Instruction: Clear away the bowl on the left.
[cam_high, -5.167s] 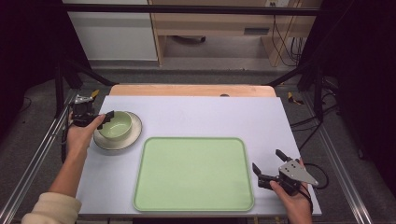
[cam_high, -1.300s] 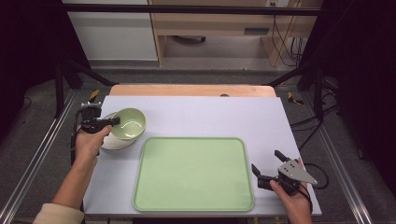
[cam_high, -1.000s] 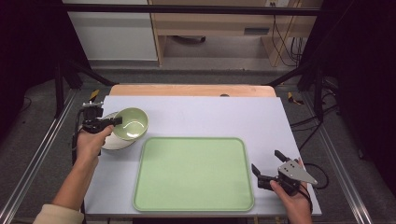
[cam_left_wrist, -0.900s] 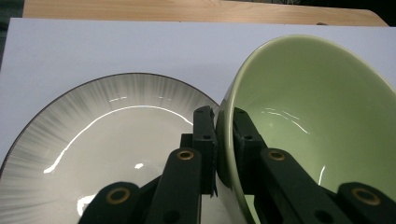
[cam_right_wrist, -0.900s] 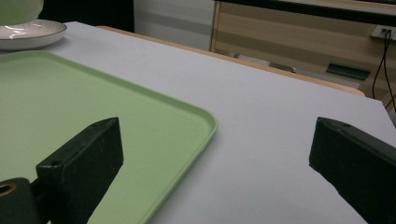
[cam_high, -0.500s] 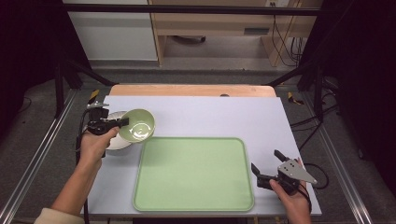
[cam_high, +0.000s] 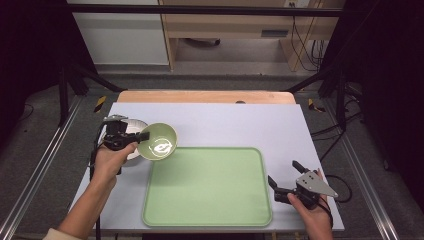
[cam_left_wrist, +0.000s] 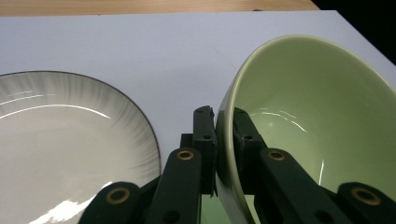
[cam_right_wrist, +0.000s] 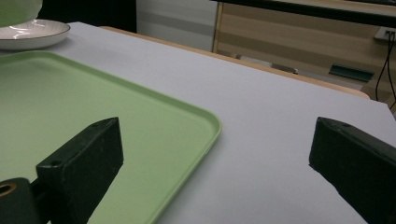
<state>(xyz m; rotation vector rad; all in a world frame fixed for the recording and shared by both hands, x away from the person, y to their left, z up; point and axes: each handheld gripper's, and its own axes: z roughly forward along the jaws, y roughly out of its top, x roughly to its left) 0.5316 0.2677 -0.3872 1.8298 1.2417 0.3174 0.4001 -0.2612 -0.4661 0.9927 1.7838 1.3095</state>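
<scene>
At the left of the bench (cam_high: 225, 120), my left hand-held gripper (cam_high: 134, 139) is clenched on the near rim of the green bowl (cam_high: 159, 141): in the left gripper view its two black jaws pinch the bowl's wall, one jaw inside and one outside, at the left gripper's tip (cam_left_wrist: 224, 135). Seen from that camera, the green bowl (cam_left_wrist: 317, 121) is tilted, its glossy inside facing up and toward the lens. From the high view the bowl hangs clear of the white plate (cam_high: 131, 131), over the bench surface just beyond the far left corner of the green tray (cam_high: 210, 200); the plate lies on the bench beneath and behind my left hand (cam_high: 111, 161). The left gripper view shows the white plate (cam_left_wrist: 70, 140) with a thin dark rim and grey streaks toward its edge, lying flat beside the jaws.

On the near right of the bench, my right hand-held gripper (cam_high: 283, 179) is released, its jaws spread wide with nothing between them. It points toward the tray's right edge, near it but not touching. The right gripper view shows the tray (cam_right_wrist: 93, 112) lying flat on the pale bench, with the right gripper's jaws (cam_right_wrist: 215, 172) standing well apart over the tray's corner and the bare bench beside it.
</scene>
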